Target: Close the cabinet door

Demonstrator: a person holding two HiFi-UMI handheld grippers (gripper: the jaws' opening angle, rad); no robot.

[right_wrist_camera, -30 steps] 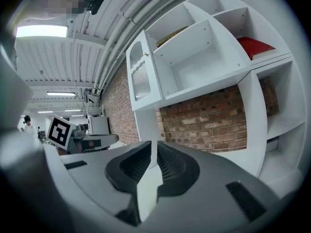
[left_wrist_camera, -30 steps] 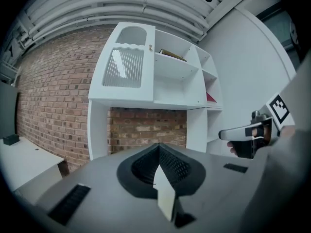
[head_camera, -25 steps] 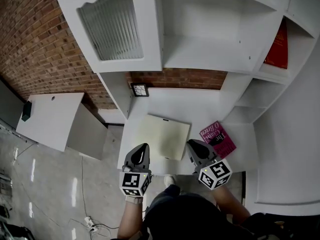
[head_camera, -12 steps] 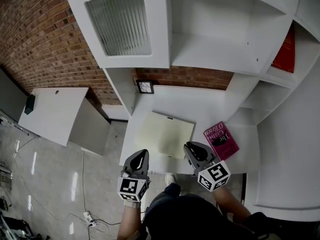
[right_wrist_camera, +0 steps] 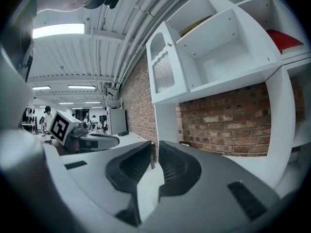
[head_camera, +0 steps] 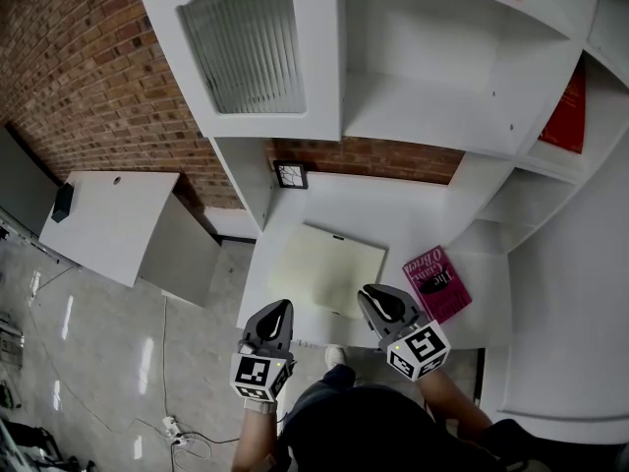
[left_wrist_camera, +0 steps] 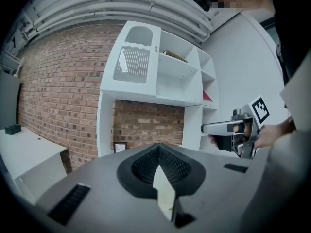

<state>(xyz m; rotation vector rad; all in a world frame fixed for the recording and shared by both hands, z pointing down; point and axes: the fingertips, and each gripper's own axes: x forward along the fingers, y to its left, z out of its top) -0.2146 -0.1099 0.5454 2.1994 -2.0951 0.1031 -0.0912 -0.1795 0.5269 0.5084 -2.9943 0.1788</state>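
The ribbed-glass cabinet door (head_camera: 246,47) stands upright at the white hutch's (head_camera: 442,116) upper left, with both tools clenched on nothing low before it, the left gripper (head_camera: 279,310) nearer than the right gripper (head_camera: 374,295).

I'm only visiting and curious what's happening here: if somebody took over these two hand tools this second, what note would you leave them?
Left tool: shut, empty, held low over the near edge of the desk.
Right tool: shut, empty, beside it over the same edge.
Door: on the left side of the cabinet, above the desk; it looks flush with the front, and neither tool touches it.
Done: the door appears closed.
To do: probably nothing; maybe check that it sits fully shut.
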